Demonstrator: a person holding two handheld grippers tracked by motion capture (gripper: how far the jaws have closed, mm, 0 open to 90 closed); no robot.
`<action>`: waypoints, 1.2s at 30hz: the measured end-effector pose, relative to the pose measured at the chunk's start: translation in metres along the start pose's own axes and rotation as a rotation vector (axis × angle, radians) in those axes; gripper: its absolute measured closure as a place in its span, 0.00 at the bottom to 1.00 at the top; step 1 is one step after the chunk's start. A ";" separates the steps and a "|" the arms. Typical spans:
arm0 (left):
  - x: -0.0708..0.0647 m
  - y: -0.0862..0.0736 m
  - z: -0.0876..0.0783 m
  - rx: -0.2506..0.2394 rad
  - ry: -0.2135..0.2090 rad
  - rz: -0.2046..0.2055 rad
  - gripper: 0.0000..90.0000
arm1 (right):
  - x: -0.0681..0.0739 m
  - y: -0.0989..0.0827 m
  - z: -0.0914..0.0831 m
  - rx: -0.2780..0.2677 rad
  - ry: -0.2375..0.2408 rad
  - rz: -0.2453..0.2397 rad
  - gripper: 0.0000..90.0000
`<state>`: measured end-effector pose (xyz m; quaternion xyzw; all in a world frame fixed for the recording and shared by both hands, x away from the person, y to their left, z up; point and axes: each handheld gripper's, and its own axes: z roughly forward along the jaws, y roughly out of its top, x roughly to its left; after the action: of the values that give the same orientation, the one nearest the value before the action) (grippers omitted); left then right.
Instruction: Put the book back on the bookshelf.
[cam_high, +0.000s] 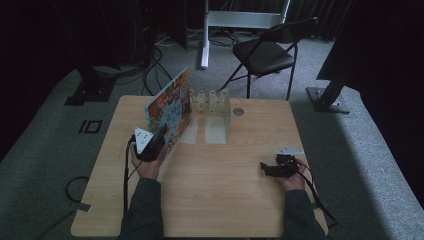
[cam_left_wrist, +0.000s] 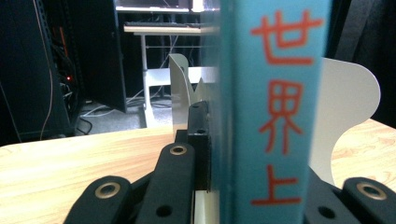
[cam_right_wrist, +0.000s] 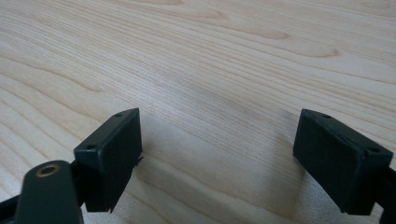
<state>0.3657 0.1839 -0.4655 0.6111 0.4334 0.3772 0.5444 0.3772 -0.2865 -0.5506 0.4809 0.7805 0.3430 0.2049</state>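
Nearest, right gripper (cam_high: 266, 168) resting on the pale wooden table (cam_high: 225, 200), jaws spread wide, nothing between. Farther left, left gripper (cam_high: 156, 146) clamped on the upright teal-spined picture book (cam_high: 169, 112) (red characters on spine), just beside the white slotted book rack (cam_high: 212, 105).

Wood grain, glossy print and matt black plastic

The table (cam_high: 215, 195) has a pale wood-grain top, smooth with a soft sheen. The book (cam_left_wrist: 275, 112) has a glossy printed paper cover, its teal spine smooth, with red characters. The white rack (cam_high: 212, 107) near the tabletop's far edge looks like smooth, matt plastic. Each gripper, left (cam_left_wrist: 254, 186) and right (cam_right_wrist: 219, 163), has matt black jaws of plastic look, with brassy metal rivets. The chair (cam_high: 265, 55) has a dark seat on thin black metal tubing.
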 end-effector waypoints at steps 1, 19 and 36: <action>0.000 0.000 0.000 0.001 -0.001 0.000 0.90 | 0.000 0.000 0.000 0.000 0.000 0.000 0.17; 0.006 -0.020 -0.015 0.023 -0.017 -0.020 0.90 | 0.000 0.000 0.000 0.002 -0.001 0.000 0.17; 0.009 -0.034 -0.023 0.026 -0.047 -0.024 0.89 | 0.000 0.000 0.000 0.002 -0.002 -0.001 0.17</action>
<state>0.3435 0.2014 -0.4963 0.6217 0.4324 0.3506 0.5510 0.3770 -0.2861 -0.5506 0.4809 0.7810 0.3416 0.2053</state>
